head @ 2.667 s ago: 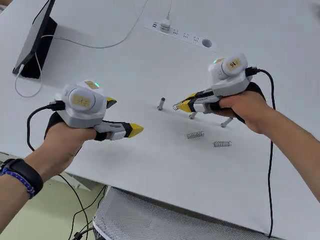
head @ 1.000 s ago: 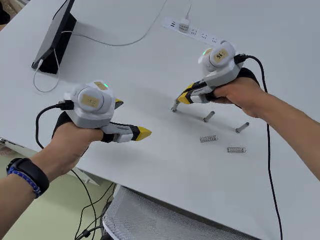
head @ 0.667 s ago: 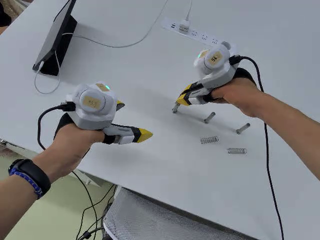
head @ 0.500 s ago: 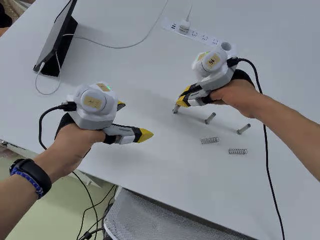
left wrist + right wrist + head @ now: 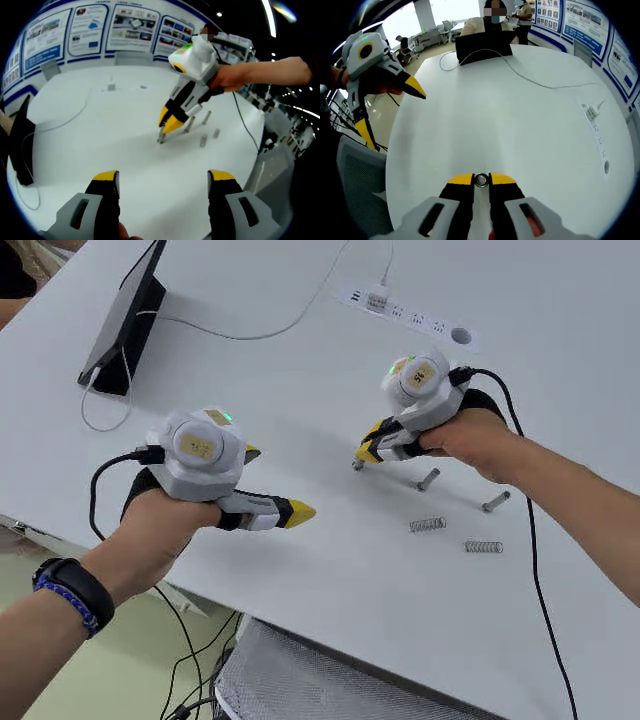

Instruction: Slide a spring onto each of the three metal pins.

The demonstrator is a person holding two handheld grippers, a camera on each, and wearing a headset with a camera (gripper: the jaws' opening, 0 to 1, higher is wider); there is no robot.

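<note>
A white workbench (image 5: 330, 570) has a power strip (image 5: 405, 313) at its far edge. The right gripper (image 5: 366, 454) tips downward, its yellow jaws pressed together on a spring (image 5: 481, 180). The right gripper view shows that spring end-on as a small metal ring. The first pin (image 5: 357, 466) stands directly under the tips. A second pin (image 5: 428, 479) and a third pin (image 5: 495, 502) stand beneath that gripper's hand and wrist. A loose spring (image 5: 427, 525) and a further spring (image 5: 483, 546) lie just beyond them. The left gripper (image 5: 300, 512) hovers well apart, its jaws spread wide and holding nothing.
</note>
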